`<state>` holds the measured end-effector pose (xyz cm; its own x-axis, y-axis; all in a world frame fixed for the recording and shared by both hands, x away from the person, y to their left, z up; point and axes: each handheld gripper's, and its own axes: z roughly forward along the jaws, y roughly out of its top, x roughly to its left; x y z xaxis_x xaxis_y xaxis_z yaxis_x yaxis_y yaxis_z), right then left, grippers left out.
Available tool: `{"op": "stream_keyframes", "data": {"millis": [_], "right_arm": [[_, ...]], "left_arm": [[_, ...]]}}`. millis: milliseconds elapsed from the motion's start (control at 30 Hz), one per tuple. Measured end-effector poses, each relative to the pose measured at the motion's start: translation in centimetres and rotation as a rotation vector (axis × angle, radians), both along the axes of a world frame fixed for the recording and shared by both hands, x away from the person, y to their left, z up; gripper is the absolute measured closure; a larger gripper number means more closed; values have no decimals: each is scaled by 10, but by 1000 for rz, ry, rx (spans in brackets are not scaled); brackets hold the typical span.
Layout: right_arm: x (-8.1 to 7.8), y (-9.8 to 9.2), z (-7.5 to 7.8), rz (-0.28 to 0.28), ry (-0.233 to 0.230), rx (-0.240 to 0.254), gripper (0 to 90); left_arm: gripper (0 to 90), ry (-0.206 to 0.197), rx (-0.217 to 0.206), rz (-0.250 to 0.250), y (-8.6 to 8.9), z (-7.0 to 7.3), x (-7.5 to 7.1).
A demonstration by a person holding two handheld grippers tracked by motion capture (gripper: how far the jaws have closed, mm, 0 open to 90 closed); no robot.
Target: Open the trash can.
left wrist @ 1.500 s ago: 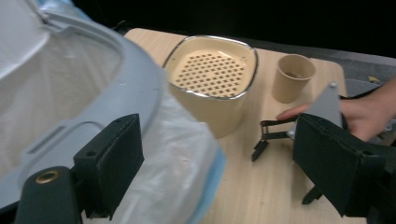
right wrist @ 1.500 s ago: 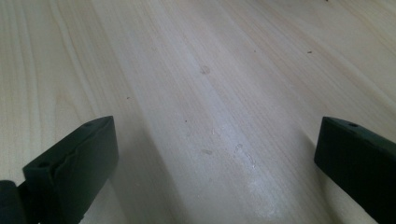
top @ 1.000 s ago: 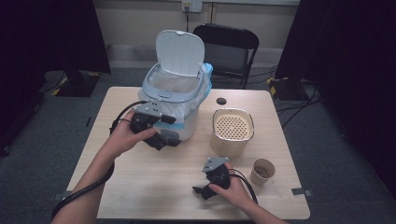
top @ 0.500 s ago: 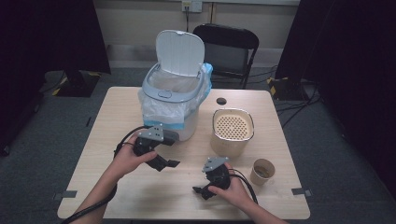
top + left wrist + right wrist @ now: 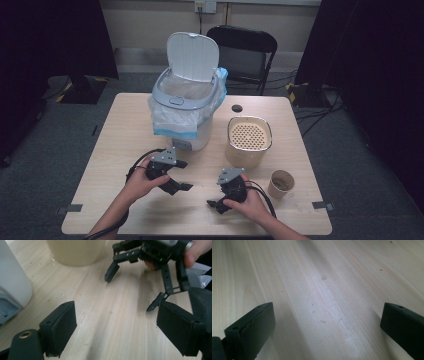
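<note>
A: Where's everything relative to the white bin?

B: Both grippers sit in front of it on the worktop. Left gripper jaws spread, gripping nothing. Right gripper likewise, wide apart over bare wood. Beige perforated container just right of the bin, paper cup further right.

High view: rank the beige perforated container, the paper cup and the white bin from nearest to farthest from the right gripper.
From the right gripper:
1. Beige perforated container, just beyond it, slightly to the right.
2. Paper cup, off to its right near the table edge; nearly as close as the container.
3. White bin, farthest, beyond and to the left, lid up.
</note>
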<state>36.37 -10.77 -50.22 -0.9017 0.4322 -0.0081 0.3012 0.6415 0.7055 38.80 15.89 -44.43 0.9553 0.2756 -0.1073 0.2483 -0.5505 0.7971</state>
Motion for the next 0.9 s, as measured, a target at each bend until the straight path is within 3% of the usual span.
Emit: {"op": "stream_keyframes", "data": {"millis": [400,800,900], "right_arm": [[0,0,0,-2,2,0,0],[0,-1,0,8,3,1,0],[2,-1,1,18,6,-7,1]], "left_arm": [[158,-7,48,-14,-9,-29,-3],[158,-13,71,-13,-8,-41,-3],[158,-26,100,-22,-9,-42,-3]]}}
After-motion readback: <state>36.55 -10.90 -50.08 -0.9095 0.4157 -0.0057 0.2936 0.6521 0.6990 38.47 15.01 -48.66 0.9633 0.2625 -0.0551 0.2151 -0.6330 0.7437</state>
